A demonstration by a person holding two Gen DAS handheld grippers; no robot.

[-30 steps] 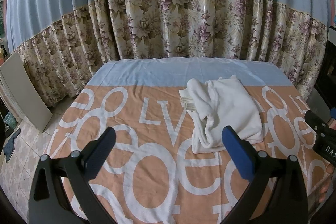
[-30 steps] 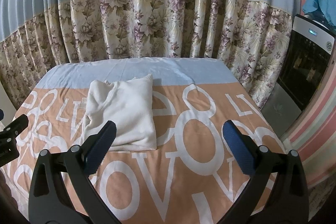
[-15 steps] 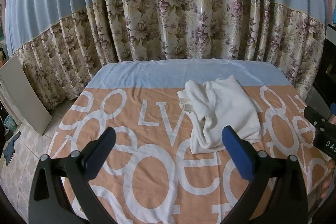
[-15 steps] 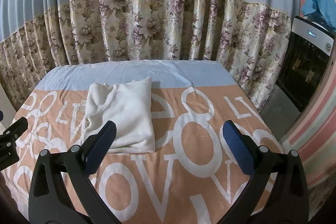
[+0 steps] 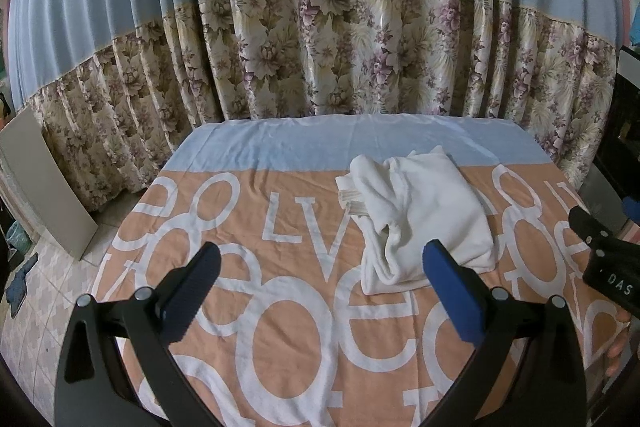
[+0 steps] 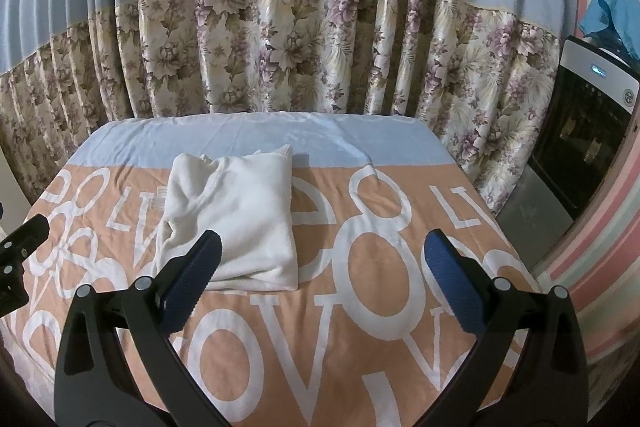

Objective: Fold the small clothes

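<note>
A folded white garment (image 5: pixel 424 215) lies on the orange and white lettered cloth (image 5: pixel 280 307) that covers the table. It also shows in the right wrist view (image 6: pixel 240 219), left of centre. My left gripper (image 5: pixel 320 291) is open and empty, held above the cloth, near and left of the garment. My right gripper (image 6: pixel 322 287) is open and empty, held above the cloth just near and right of the garment. The right gripper shows at the right edge of the left wrist view (image 5: pixel 608 259). The left gripper shows at the left edge of the right wrist view (image 6: pixel 16 251).
A blue and floral curtain (image 5: pixel 320 47) hangs behind the table. A flat board (image 5: pixel 44 187) leans on it at the left, above a tiled floor (image 5: pixel 40 307). A dark appliance (image 6: pixel 580 147) with a blue cloth (image 6: pixel 616 15) on top stands at the right.
Both grippers have drawn back and up a little from the garment. The garment has not moved. Both stay open.
</note>
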